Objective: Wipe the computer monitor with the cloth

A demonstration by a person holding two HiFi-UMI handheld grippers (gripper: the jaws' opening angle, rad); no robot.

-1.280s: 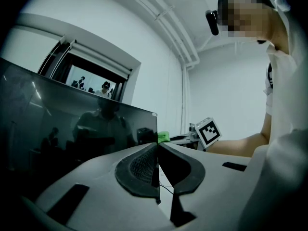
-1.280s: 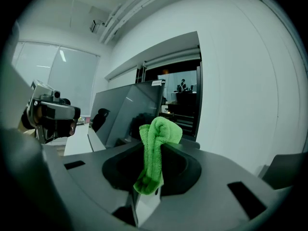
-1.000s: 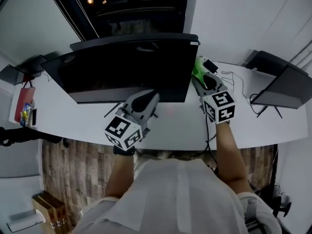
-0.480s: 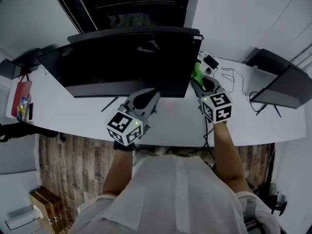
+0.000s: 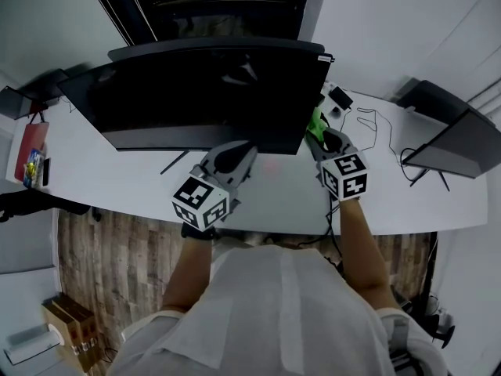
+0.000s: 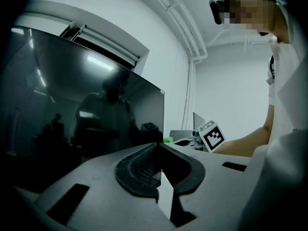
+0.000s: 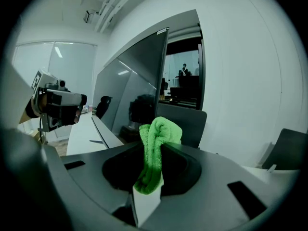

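Approach step: right gripper [image 7: 153, 179] fingers clamped the cloth [image 7: 158, 134] beside the monitor [image 5: 203, 92]; left gripper [image 6: 157, 152] fingers were together, empty. Next move likely needed the cloth pressed onto the screen.

This looks like an office: a long white worktop [image 5: 117, 180] carries a wide dark monitor [image 5: 196, 92], a second screen [image 5: 450, 135] at the right and loose cables [image 5: 372, 124], with plain white walls [image 5: 391, 30] and wood-patterned floor [image 5: 117, 257].
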